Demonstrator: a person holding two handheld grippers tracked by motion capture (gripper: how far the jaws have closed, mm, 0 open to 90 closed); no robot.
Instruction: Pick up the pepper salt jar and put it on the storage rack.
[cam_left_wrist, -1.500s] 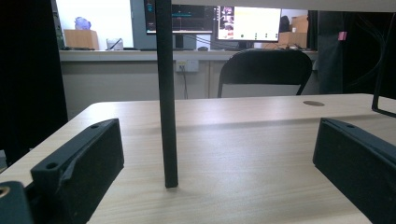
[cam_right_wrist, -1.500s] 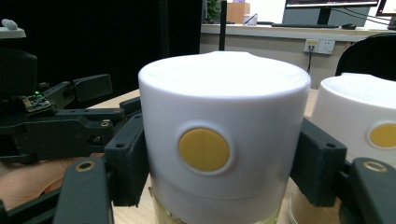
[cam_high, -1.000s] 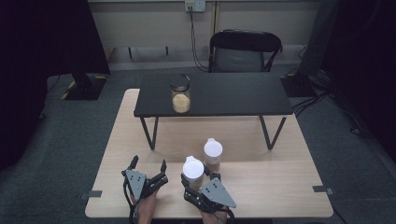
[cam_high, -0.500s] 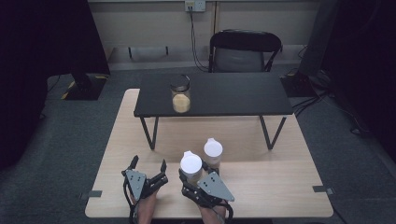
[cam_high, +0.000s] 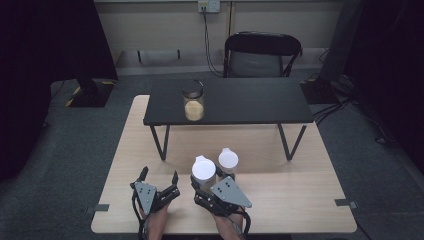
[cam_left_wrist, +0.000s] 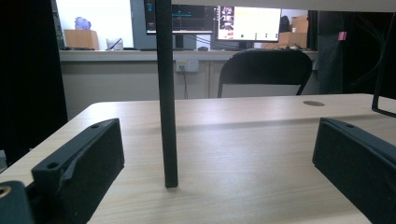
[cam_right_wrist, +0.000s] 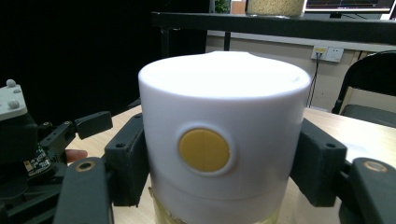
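A jar with a tall white lid (cam_high: 203, 169) hangs just above the wooden table (cam_high: 300, 200) near its front edge, and my right gripper (cam_high: 204, 182) is shut on it. In the right gripper view the lid (cam_right_wrist: 224, 116) carries a yellow round dot, and a black jaw presses on each side of it. A second white-lidded jar (cam_high: 228, 160) stands on the table just right of and behind the held one. My left gripper (cam_high: 160, 175) rests open to the left, nothing between its jaws (cam_left_wrist: 210, 172).
A low black bench (cam_high: 250, 102) stands across the far half of the table and bears a glass jar of pale grain (cam_high: 193, 105). One thin black bench leg (cam_left_wrist: 166, 116) stands ahead of my left gripper. A black chair (cam_high: 262, 52) sits beyond the table.
My right gripper has lifted the white-lidded jar a little off the table, and it sits higher in the high view. The left gripper has kept still.
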